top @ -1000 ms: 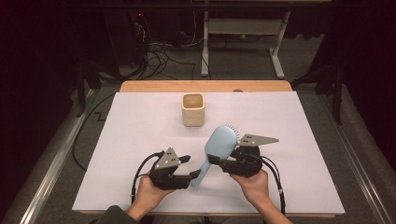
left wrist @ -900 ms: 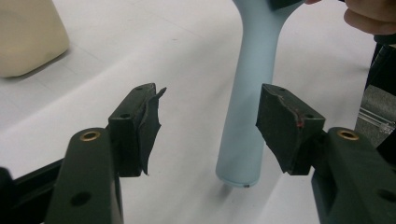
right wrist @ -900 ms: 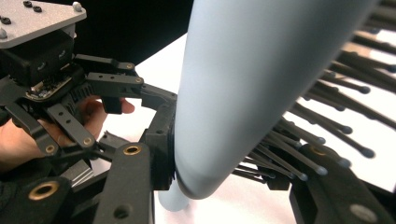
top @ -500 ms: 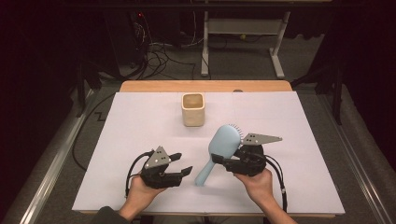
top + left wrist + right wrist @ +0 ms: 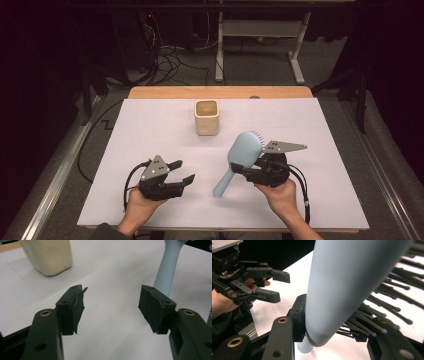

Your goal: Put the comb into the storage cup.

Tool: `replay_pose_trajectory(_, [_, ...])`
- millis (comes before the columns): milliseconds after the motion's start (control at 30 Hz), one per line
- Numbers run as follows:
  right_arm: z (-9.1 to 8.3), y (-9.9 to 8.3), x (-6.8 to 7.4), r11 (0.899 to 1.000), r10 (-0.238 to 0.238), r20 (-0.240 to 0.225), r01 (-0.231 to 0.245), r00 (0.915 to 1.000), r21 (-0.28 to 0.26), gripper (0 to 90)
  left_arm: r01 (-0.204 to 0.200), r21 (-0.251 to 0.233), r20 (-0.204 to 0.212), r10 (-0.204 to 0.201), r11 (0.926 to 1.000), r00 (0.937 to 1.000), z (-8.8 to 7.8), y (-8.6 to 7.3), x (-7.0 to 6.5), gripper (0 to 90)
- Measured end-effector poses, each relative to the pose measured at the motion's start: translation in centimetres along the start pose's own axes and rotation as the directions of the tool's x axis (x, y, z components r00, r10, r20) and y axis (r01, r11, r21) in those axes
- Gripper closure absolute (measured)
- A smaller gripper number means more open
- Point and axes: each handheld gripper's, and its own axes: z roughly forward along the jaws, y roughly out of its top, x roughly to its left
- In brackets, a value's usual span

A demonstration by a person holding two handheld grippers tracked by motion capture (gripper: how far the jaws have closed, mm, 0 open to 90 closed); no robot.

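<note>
Holding a light blue plastic hairbrush tight, the right gripper sits near the front of the table, on the right side. Its two black jaws squeeze the brush at the bottom of the wide head, where the head meets the handle. In the right gripper view, one jaw presses on the smooth blue back and the other jaw sits among the thin dark bristles. The brush is up off the table and tilted. Its head points away from the person, and its handle slants down toward the white paper sheet that covers the table. The tip of the handle is close to the sheet, but I cannot tell if it touches.

The left gripper is well apart from the brush, on the left side. Its jaws have just been opening, and they stand wide with nothing between them. In the left gripper view, white paper lies between the two black pads, and the blue handle stands just past the right-hand one.

A small cream square cup stands upright farther back on the sheet, apart from both grippers.
</note>
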Motion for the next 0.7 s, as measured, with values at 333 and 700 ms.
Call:
replay_pose_trajectory(333, [-0.5, 0.2, -0.5, 1.0, 0.004, 0.019, -0.004, 0.9998, -0.001, 56.2, 0.02, -0.029, -0.044, -0.022, 0.9994, 0.9988, -1.4, -0.8, 1.2, 36.4])
replay_pose_trajectory(700, [-0.9, 0.3, -1.0, 1.0, 0.009, 0.04, -0.009, 0.9992, 0.006, 56.2, 0.053, -0.042, -0.079, -0.056, 0.9977, 0.9953, -2.5, -2.3, 2.5, 36.2])
